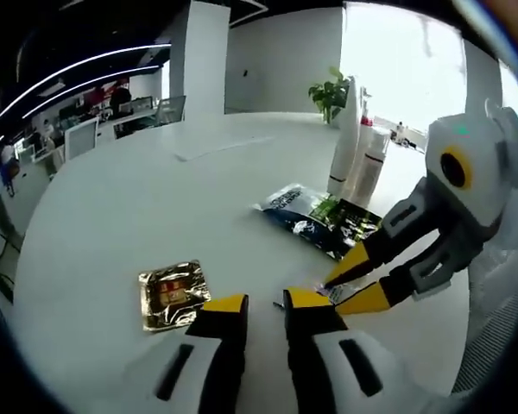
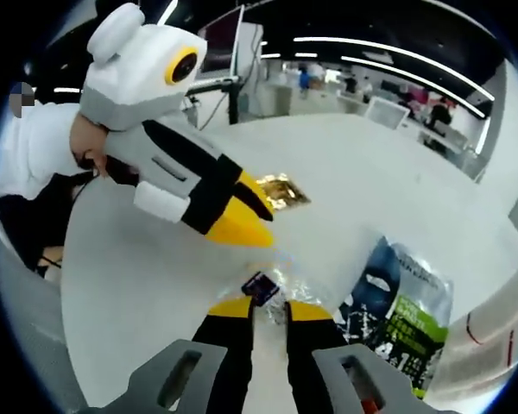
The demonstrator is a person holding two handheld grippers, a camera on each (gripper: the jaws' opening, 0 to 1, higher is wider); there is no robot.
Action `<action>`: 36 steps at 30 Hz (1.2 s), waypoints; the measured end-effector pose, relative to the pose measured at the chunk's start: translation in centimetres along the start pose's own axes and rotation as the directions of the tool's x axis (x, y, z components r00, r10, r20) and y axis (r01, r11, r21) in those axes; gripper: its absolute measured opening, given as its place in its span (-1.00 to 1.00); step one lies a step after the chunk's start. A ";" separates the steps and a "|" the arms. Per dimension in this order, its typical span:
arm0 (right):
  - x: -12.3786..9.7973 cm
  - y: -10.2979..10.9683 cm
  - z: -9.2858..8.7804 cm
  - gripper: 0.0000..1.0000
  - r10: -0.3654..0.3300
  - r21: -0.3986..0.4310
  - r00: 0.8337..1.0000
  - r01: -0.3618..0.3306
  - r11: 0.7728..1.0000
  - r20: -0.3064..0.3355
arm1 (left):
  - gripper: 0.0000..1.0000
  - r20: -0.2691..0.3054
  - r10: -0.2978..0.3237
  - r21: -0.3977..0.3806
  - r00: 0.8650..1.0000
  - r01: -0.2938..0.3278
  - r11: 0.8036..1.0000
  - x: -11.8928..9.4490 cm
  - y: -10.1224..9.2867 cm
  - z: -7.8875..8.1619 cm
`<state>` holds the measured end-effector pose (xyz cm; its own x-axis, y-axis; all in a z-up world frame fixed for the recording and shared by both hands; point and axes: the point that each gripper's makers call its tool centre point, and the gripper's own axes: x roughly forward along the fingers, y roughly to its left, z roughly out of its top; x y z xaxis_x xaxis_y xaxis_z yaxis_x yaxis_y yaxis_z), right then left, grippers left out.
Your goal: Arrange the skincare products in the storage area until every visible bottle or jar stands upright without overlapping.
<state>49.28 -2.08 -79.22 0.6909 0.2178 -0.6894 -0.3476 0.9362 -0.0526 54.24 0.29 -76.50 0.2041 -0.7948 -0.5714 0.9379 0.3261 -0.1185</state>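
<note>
Two white bottles (image 1: 356, 148) stand upright at the table's far right edge; one shows as a white curve (image 2: 492, 345) in the right gripper view. A dark blue-green sachet pack (image 1: 321, 220) (image 2: 399, 304) lies flat in front of them. A gold foil sachet (image 1: 173, 293) (image 2: 281, 190) lies flat further left. My right gripper (image 2: 269, 304) (image 1: 335, 293) is shut on a small clear packet (image 2: 263, 287) (image 1: 331, 292) with a purple patch, low over the table. My left gripper (image 1: 266, 302) (image 2: 270, 231) hovers just beside it, jaws close together with nothing between them.
The round white table (image 1: 155, 190) has bare surface to the left and far side. A potted plant (image 1: 330, 90) stands beyond the bottles. A person's white sleeve (image 2: 34, 147) holds the left gripper. Office desks and monitors fill the background.
</note>
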 end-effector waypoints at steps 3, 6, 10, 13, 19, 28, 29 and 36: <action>0.0 0.0 0.0 -0.88 -0.001 -0.001 1.000 0.001 1.000 -0.001 | -0.65 0.008 0.017 0.008 1.000 -0.017 1.000 -0.6 0.3 -0.2; 0.0 0.0 0.0 -0.88 0.000 -0.001 1.000 0.000 1.000 -0.002 | -0.60 0.011 0.014 -0.028 1.000 -0.014 0.999 -1.4 0.3 -0.3; 0.0 0.0 0.0 -0.88 0.000 -0.001 1.000 0.000 1.000 -0.003 | -0.53 0.018 0.002 -0.050 1.000 -0.001 0.999 -2.4 0.0 -0.2; 0.0 0.0 0.0 -0.88 0.002 -0.009 1.000 -0.002 1.000 -0.003 | -0.43 0.015 -0.003 -0.042 1.000 0.003 0.999 -2.8 -0.3 -0.2; 0.0 0.0 0.0 -0.88 0.000 -0.011 1.000 0.000 1.000 -0.007 | -0.24 0.025 -0.004 -0.030 1.000 0.004 1.000 -3.9 -0.8 0.1; 0.0 0.0 0.0 -0.87 0.001 -0.010 1.000 -0.001 1.000 -0.011 | -0.02 0.032 0.010 -0.028 0.999 -0.009 1.000 -5.7 -1.0 0.2; 0.0 0.0 0.0 -0.87 0.002 -0.011 1.000 -0.002 1.000 -0.011 | 0.01 0.028 0.008 -0.025 1.000 -0.007 1.000 -5.9 -1.1 0.2; 0.0 0.0 0.0 -0.86 0.003 -0.011 1.000 -0.003 1.000 -0.016 | 0.24 -0.010 -0.020 0.020 1.000 0.020 1.000 -6.6 -2.1 -0.3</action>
<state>49.28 -2.10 -79.19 0.6797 0.2165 -0.7008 -0.3567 0.9324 -0.0579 50.81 4.96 -72.77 0.1824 -0.7962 -0.5769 0.9472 0.2998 -0.1142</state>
